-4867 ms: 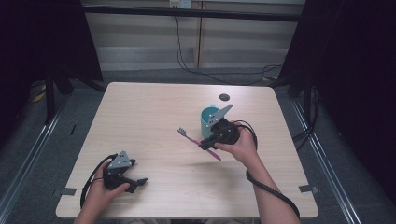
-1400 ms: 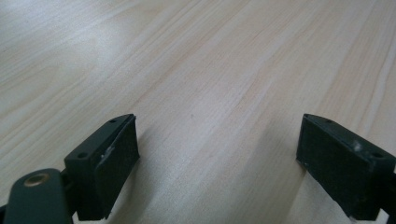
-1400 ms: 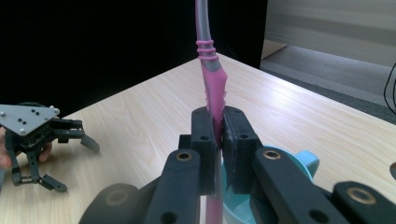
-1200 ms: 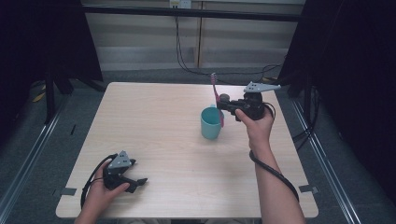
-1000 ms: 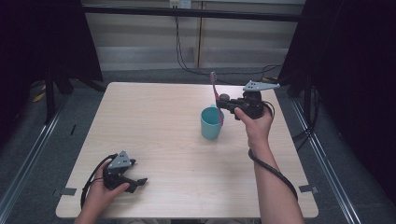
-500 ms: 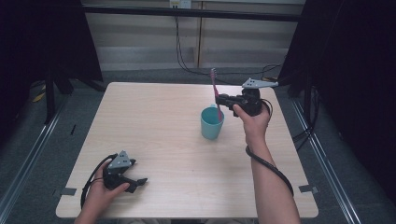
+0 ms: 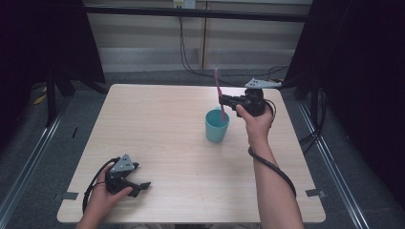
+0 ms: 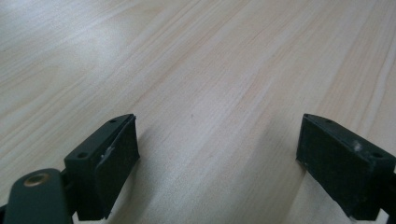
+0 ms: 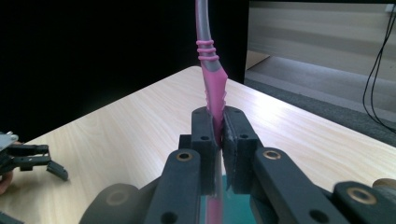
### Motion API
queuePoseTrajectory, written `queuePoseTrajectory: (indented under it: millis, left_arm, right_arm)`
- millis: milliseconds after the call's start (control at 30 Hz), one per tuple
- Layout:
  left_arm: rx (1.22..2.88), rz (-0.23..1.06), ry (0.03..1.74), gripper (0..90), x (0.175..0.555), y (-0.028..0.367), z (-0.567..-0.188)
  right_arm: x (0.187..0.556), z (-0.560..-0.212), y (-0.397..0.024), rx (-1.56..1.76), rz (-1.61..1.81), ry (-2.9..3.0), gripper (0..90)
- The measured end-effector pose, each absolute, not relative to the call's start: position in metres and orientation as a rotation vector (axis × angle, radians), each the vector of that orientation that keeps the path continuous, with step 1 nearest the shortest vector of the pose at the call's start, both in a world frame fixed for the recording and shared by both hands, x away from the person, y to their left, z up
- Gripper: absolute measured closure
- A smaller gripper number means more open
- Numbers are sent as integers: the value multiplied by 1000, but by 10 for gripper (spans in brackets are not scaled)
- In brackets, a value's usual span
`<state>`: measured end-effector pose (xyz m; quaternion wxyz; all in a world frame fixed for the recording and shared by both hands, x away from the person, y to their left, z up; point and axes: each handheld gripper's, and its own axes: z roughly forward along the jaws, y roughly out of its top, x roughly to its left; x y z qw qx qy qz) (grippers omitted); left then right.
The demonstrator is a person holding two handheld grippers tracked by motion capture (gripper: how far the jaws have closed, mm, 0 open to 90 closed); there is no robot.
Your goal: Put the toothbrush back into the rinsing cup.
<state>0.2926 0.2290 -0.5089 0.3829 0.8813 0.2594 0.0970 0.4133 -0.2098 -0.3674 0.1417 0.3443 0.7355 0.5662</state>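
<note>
On the table (image 7: pixel 167 124) stands a teal cup (image 7: pixel 217 126), and the lower end of the pink toothbrush (image 7: pixel 219 93) dips into its mouth while the rest stands nearly upright above the rim. My right claw (image 7: pixel 224 101) hangs level just over the cup, pinching the toothbrush by its handle. The right gripper view shows what the high view cannot: the pads clamped tight on the pink grip, ridges just above them. My left claw (image 7: pixel 138 183) rests near the table's front left corner, well apart; the left gripper view shows its jaws spread over bare wood.
</note>
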Motion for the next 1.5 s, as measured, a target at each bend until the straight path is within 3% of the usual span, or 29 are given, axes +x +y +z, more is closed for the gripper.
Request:
queuePoseTrajectory:
  millis: [1500]
  left_arm:
    - [2257, 247, 654, 125, 293, 229, -509]
  right_arm:
    - [427, -411, -195, 1028, 1568, 2144, 839]
